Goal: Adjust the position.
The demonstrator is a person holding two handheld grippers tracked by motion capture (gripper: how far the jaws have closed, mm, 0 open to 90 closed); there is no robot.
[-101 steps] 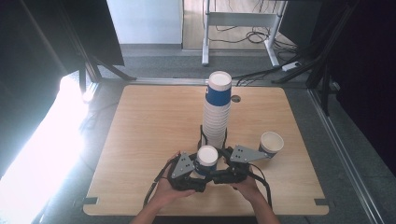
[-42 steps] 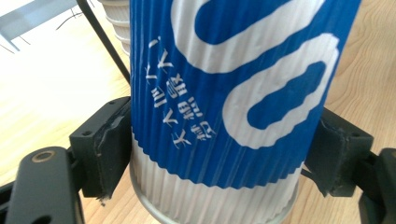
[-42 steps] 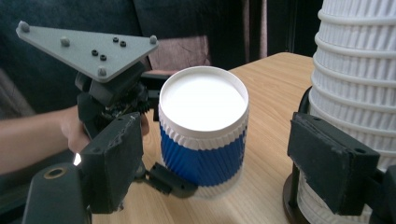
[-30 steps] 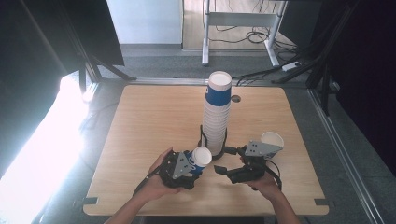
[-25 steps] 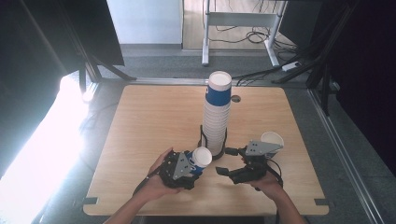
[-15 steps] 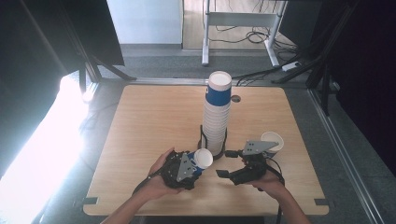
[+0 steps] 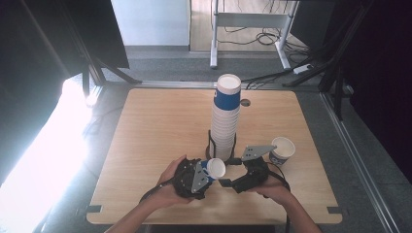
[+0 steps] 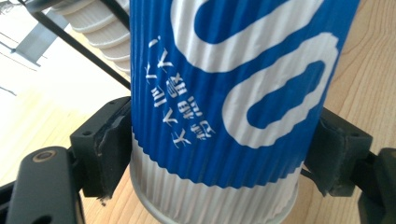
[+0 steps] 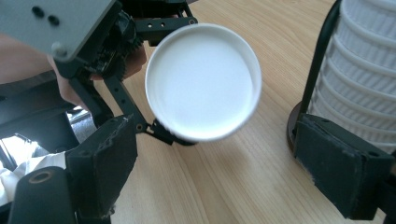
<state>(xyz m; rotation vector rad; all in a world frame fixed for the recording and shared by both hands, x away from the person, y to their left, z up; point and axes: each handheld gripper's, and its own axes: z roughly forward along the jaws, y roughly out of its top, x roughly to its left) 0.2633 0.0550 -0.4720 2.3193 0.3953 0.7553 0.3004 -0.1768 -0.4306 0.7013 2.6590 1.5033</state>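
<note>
The left gripper (image 7: 206,171), level and low at the table's near edge, clamps a blue-and-white ribbed paper cup (image 7: 214,168) on its side, mouth toward the right gripper (image 7: 228,182), whose empty jaws have just opened wide, both beside the tall white cup stack (image 7: 225,121).

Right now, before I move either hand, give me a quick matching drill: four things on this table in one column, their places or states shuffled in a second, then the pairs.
1. left gripper
2. right gripper
3. tall cup stack
4. lone cup

A. upright in a black wire holder at the table's middle
B. jaws spread wide, nothing between them
C. clamped on a blue and white cup
D. standing alone near the table's right edge

Pairs: 1-C, 2-B, 3-A, 4-D
</note>
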